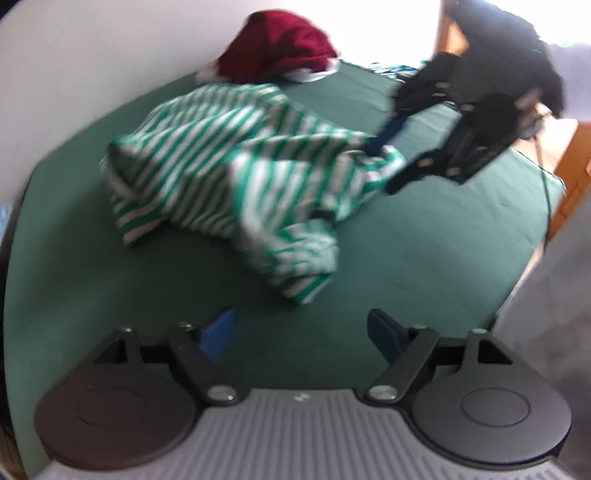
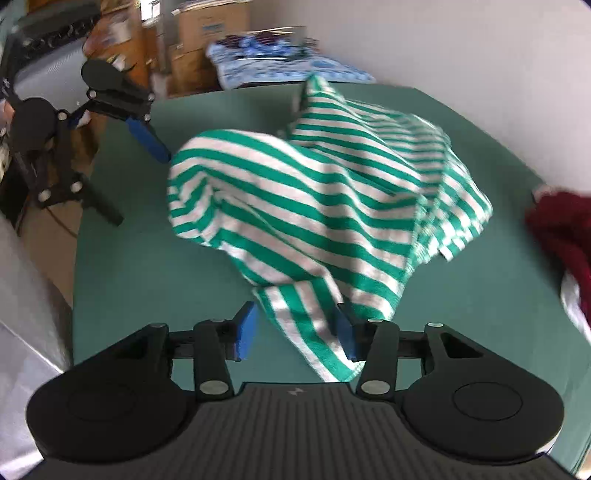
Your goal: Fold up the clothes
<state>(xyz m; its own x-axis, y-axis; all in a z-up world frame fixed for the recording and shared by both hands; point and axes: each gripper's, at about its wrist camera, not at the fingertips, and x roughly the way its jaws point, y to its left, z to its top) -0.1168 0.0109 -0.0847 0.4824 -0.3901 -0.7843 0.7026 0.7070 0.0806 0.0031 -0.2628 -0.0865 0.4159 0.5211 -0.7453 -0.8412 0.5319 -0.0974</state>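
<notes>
A green-and-white striped garment (image 1: 229, 173) lies crumpled on the green surface (image 1: 424, 240). In the right wrist view the striped garment (image 2: 317, 199) bulges up, and one corner of it runs between the blue pads (image 2: 245, 332) of my right gripper (image 2: 295, 332). The jaws stand apart and the cloth is not pinched. From the left wrist view, my right gripper (image 1: 382, 168) straddles the garment's right edge. My left gripper (image 1: 301, 332) is open and holds nothing, short of the garment's near end. From the other side, the left gripper (image 2: 140, 188) hovers at the surface's left edge.
A dark red garment with white trim (image 1: 277, 48) is heaped at the far end by the wall, seen too as the red garment (image 2: 561, 229). A blue patterned cloth (image 2: 280, 62) and cardboard boxes (image 2: 207, 33) lie beyond the surface. A pale sleeve (image 1: 576, 85) holds the right gripper.
</notes>
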